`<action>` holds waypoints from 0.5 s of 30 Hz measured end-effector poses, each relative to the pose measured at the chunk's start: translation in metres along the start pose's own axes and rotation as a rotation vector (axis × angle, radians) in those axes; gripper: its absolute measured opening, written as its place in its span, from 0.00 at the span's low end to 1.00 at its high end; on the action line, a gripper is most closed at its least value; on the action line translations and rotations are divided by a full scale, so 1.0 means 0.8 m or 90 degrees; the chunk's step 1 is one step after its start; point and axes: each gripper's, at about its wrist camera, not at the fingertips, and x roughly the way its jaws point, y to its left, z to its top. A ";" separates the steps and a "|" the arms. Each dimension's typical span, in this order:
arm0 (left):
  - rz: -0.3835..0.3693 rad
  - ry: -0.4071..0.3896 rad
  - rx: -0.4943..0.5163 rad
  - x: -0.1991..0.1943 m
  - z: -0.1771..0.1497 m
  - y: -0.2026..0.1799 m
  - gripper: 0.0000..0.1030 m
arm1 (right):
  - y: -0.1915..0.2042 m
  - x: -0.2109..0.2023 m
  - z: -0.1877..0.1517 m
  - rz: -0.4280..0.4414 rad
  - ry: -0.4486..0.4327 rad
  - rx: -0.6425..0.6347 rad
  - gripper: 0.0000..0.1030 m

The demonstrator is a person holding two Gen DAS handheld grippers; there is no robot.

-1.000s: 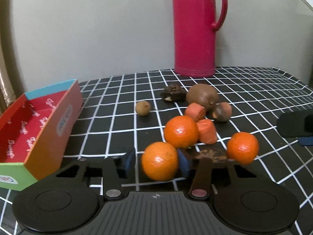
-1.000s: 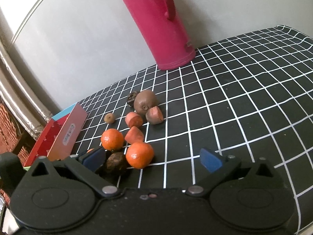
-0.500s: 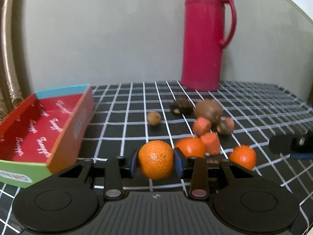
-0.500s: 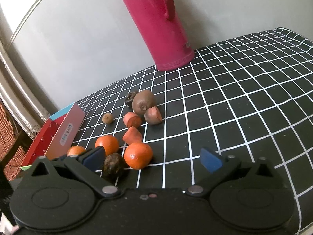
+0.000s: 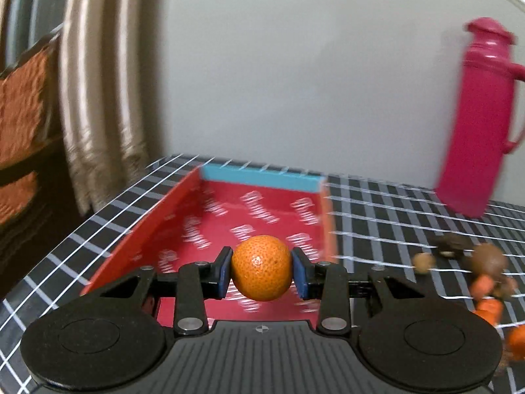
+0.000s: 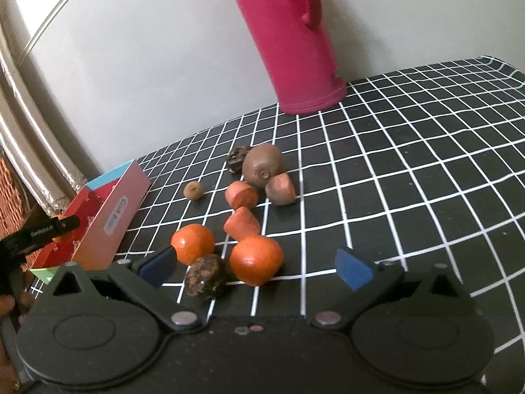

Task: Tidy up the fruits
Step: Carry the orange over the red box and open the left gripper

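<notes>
- Left tool (image 5: 262,274): clamped on a small orange (image 5: 261,272), blue pads pressing both sides. Orange sits centre-low in the left wrist view, held above the open red box (image 5: 249,216).
- Red box: blue far wall, red floor with white print. In the left view it fills mid-frame behind the held orange. In the right wrist view it is at the left edge, mid-height.
- Left view is motion-blurred; details at the right edge are soft.
- Right tool (image 6: 256,264): jaws wide, nothing between the pads. It hangs over the counter (image 6: 410,164), which has a black cloth with a white grid.
- In the right view the left tool shows at the far left edge over the box, with an orange patch at its tip.
- Fruit pile in the right view, centre frame:
- two oranges, one lower centre (image 6: 256,259), one just left of it (image 6: 193,243)
- dark brown round fruit (image 6: 206,277) in front of and touching both oranges, close to the right tool's left pad
- two orange-red cut pieces (image 6: 242,223) above the oranges
- kiwi (image 6: 264,169) further up, with a brown cut piece (image 6: 280,188) against its lower right
- dark wrinkled lump (image 6: 238,157) at the kiwi's upper left
- small tan round fruit (image 6: 193,191), apart, left of the pile
- Pink thermos jug (image 6: 288,39) stands upright at the back of the counter by the wall, top centre of the right view, right edge of the left view.
</notes>
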 end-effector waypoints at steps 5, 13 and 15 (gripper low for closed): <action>0.029 0.041 -0.019 0.020 -0.008 0.020 0.37 | 0.012 0.011 0.000 0.007 0.006 -0.004 1.00; 0.056 0.063 -0.015 0.037 -0.010 0.026 0.37 | 0.042 0.029 0.000 0.020 0.011 -0.030 1.00; 0.072 0.062 -0.006 0.038 -0.010 0.025 0.37 | 0.049 0.031 0.001 0.015 0.006 -0.045 1.00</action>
